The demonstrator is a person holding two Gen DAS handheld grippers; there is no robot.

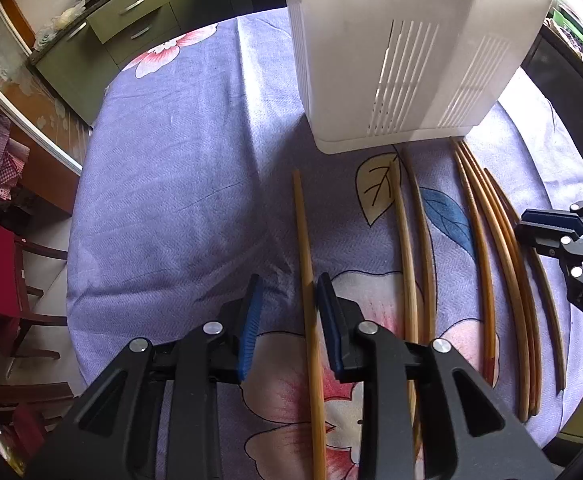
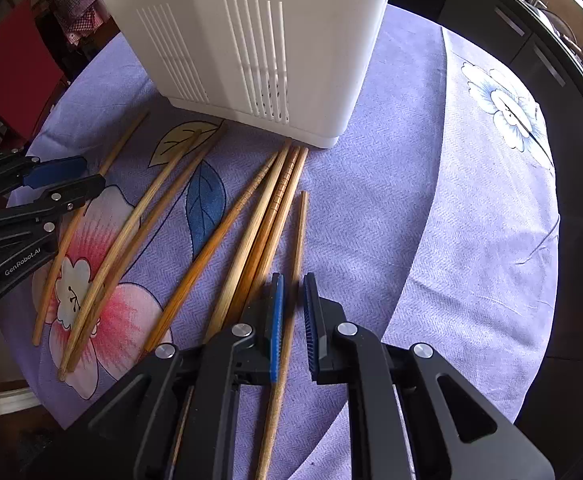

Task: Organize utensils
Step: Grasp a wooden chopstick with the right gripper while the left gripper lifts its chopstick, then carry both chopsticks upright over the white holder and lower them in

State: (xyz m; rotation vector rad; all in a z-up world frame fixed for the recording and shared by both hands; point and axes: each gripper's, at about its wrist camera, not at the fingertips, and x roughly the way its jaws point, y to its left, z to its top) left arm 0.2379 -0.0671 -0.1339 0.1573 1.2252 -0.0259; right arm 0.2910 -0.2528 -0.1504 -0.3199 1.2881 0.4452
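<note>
Both grippers are hanging open over the cloth (image 1: 179,184), gripping nothing. At 6 o'clock in the left view, the left gripper (image 1: 289,300) is straddling a lone chopstick (image 1: 305,256), its pads wide apart and clear of it. Further right, seven more chopsticks (image 1: 487,264) are lying fanned below the white holder (image 1: 371,52) at 12 o'clock. In the right view, the right gripper (image 2: 291,300) is bracketing the rightmost stick (image 2: 297,248), jaws narrowly parted.

Wooden chopsticks (image 2: 227,216) lie flat, loosely fanned on the floral cloth, tips toward the upright white slotted utensil holder (image 2: 251,48), several touching its base.
</note>
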